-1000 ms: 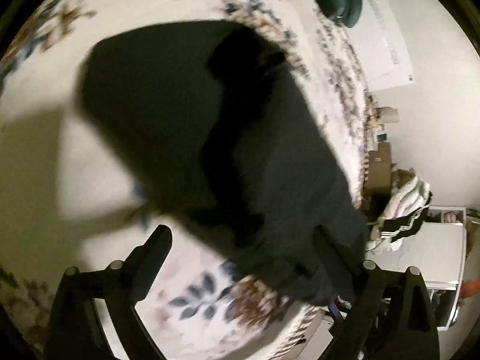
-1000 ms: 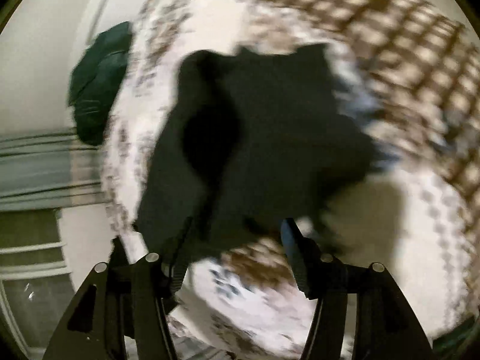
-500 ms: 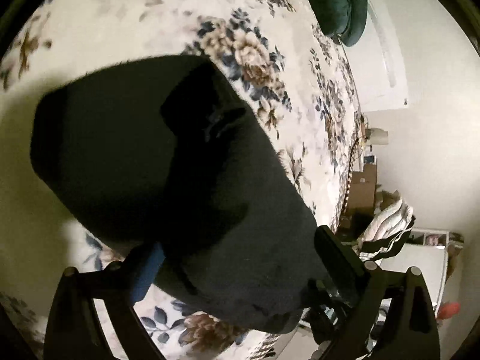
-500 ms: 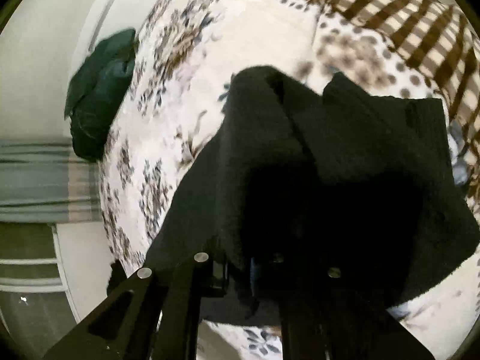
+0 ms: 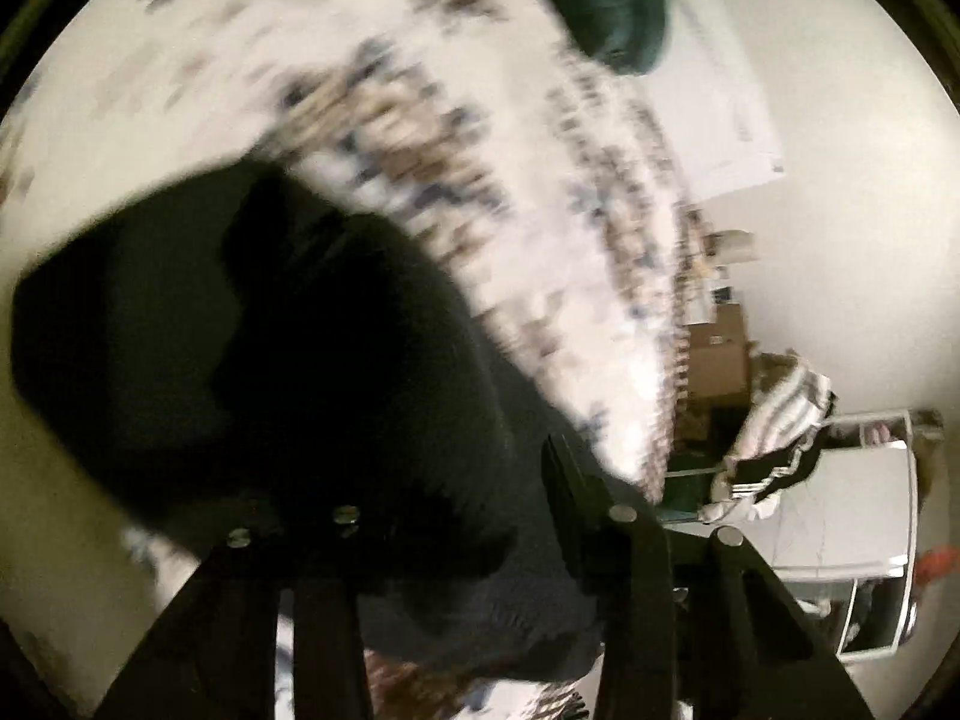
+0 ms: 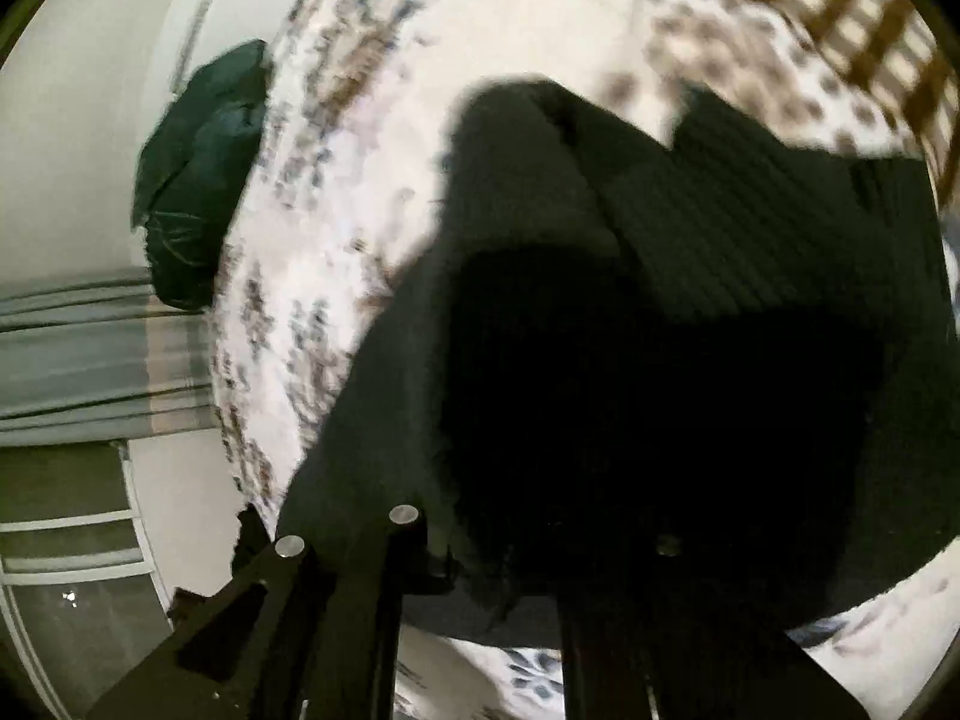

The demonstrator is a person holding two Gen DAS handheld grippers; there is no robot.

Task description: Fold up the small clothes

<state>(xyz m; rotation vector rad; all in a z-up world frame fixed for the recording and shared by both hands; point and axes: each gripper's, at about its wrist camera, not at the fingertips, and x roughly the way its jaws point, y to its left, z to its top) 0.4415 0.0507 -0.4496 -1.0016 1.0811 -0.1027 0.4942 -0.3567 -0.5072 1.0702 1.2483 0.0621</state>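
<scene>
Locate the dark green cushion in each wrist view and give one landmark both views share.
Left wrist view: dark green cushion at the top edge, right of centre, beyond the floral bedspread.
Right wrist view: same cushion at upper left, beside the bedspread's edge.
Shared landmark: the black garment filling the lower middle.

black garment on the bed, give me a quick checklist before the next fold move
1. Right gripper shut on the black garment: ok, cloth bunches at its closed jaws.
2. Left gripper grip: cannot tell, its jaws are closing with cloth between them, and the picture is blurred.
3. Garment lying flat: not ok, it is rumpled, with overlapping layers.
4. Flowered bedspread free beyond the garment: ok.
5. Dark green bundle apart from the garment: ok, it lies at the bed's far edge.
</scene>
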